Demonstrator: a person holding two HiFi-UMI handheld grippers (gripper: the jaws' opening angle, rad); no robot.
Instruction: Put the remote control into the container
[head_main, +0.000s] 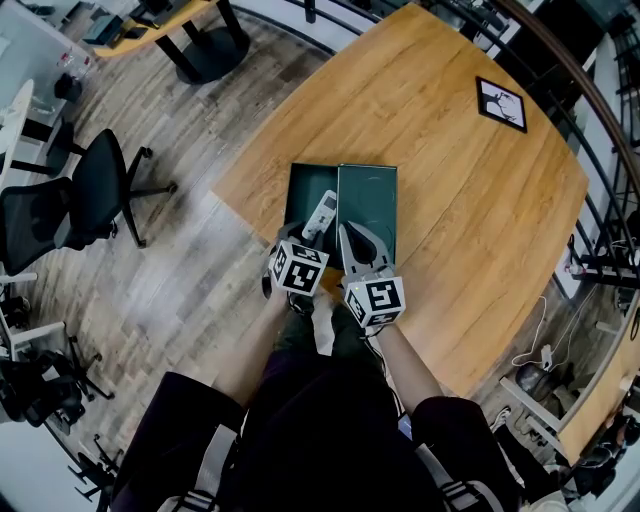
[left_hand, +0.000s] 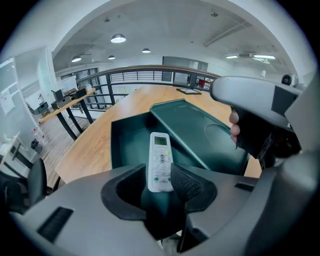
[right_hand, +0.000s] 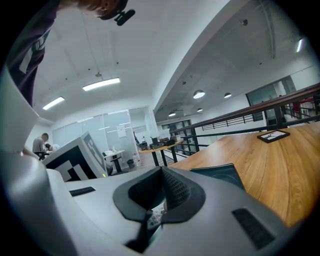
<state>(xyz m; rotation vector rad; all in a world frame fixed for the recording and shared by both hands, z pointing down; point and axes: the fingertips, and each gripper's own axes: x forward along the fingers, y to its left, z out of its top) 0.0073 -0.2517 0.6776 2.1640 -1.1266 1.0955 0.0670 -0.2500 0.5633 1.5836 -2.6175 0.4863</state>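
A dark green container (head_main: 298, 190) stands open near the wooden table's (head_main: 450, 200) front edge, its lid (head_main: 367, 205) swung up to the right. The white remote control (left_hand: 160, 160) slants down into the container (left_hand: 125, 142), screen end forward. Its near end is between the pads of my left gripper (left_hand: 156, 170), which stand wide, with a thin gap on the left side. In the head view the left gripper (head_main: 305, 238) is at the container's near rim. My right gripper (right_hand: 161, 172) has its jaws together with nothing between them, just above the lid's (right_hand: 220, 175) near end.
A small framed picture (head_main: 501, 103) lies at the table's far right. Black office chairs (head_main: 100, 190) stand on the wooden floor to the left. A dark railing (left_hand: 140, 76) runs behind the table. The person's legs are right under the grippers.
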